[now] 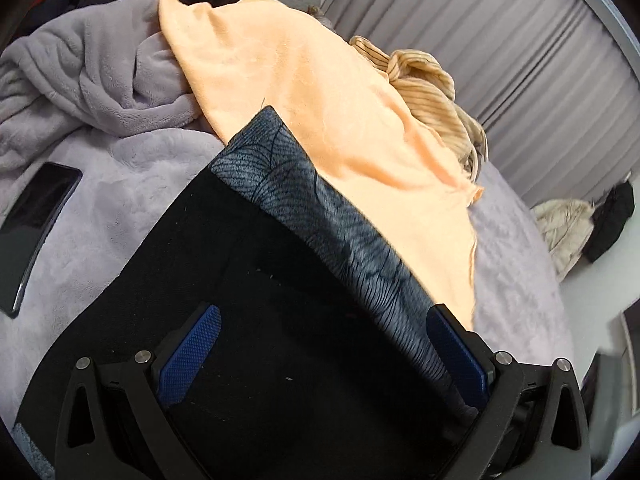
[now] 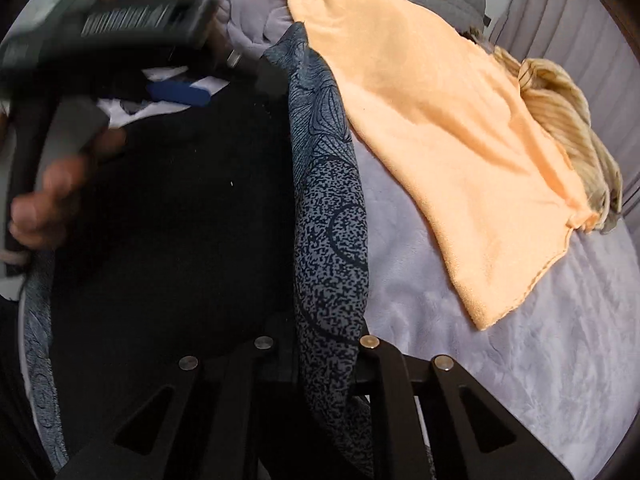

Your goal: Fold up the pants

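Note:
Black pants [image 1: 248,248] with a grey patterned band [image 1: 320,208] lie on the lilac bed cover [image 1: 100,208]. My left gripper [image 1: 324,344] hangs just above the black cloth, its blue pads [image 1: 188,356] wide apart and open, with nothing pinched. In the right wrist view the patterned band [image 2: 328,220] runs down between the drawn-together arms of my right gripper [image 2: 320,320], which is shut on it; the fingertips are hidden under the fabric. The left gripper's blue pad [image 2: 178,94] and the hand holding it [image 2: 52,200] show blurred at upper left, over the black pants [image 2: 180,220].
A peach cloth [image 1: 320,120] lies beside the pants, touching the band. Beyond it are a beige ribbed garment [image 1: 432,92] and a crumpled lilac fleece [image 1: 100,80]. A dark phone [image 1: 36,232] rests on the cover at left. More clothes [image 1: 568,232] sit at far right.

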{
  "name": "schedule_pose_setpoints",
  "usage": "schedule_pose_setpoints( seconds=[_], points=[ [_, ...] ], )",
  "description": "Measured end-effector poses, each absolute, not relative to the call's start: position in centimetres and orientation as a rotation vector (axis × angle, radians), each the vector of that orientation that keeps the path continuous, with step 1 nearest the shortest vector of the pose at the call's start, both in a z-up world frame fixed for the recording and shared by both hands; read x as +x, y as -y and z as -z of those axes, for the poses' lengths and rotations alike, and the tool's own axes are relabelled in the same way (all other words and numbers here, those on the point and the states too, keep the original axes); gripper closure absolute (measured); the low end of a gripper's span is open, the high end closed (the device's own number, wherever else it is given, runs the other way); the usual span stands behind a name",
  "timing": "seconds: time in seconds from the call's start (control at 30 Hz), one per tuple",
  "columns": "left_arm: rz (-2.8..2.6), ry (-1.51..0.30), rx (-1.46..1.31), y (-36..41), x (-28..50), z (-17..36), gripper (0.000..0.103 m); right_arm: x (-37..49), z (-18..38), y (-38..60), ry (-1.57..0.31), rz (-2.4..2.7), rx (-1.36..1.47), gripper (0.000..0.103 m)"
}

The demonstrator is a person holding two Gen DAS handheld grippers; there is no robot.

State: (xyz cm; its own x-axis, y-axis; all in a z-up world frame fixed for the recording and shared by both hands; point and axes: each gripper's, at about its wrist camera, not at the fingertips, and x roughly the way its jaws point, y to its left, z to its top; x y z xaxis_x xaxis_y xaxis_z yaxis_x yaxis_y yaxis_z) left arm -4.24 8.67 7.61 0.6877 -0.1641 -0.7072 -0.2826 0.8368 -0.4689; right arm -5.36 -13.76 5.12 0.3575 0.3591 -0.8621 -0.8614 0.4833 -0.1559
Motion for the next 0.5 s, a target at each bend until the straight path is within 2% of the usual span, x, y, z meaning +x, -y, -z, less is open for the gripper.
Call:
schedule_pose_setpoints(
  seconds=[0.1,0.2,0.23,0.27,0.33,0.37,0.43,0.5],
  points=[
    [-0.147,-0.918,-0.645,-8.7,-1.7,-7.6,0.000,-8.1,-4.7,13.5,-0.815,-0.832,-0.741,0.090],
    [-0.252,-1.039,-0.623,-7.9,1.0,-5.2,0.000,-9.7,-4.3,13.6,-0.788,-0.803,-0.751,0.090],
    [-0.311,-1.089,-0.602,-7.7,1.6,-3.9,0.005,-9.8,-4.2,14.5,-0.777,-0.790,-0.762,0.090],
    [-0.339,-1.102,-0.605,-7.7,1.6,-2.9,0.039,-10.1,-4.1,14.0,-0.768,-0.777,-0.771,0.090],
    [-0.406,-1.147,-0.575,-7.8,0.8,-1.8,0.080,-10.5,-4.2,14.3,-0.762,-0.751,-0.761,0.091],
    [-0.363,-1.119,-0.619,-8.1,-0.3,-2.0,0.084,-10.7,-4.5,14.4,-0.755,-0.744,-0.747,0.091],
    [-0.309,-1.005,-0.666,-8.6,-4.0,-3.5,0.084,-11.3,-5.5,13.9,-0.733,-0.746,-0.722,0.091],
    [-0.272,-0.937,-0.665,-8.5,-8.2,-4.8,0.091,-12.4,-6.6,14.1,-0.704,-0.765,-0.694,0.091]
  ],
)
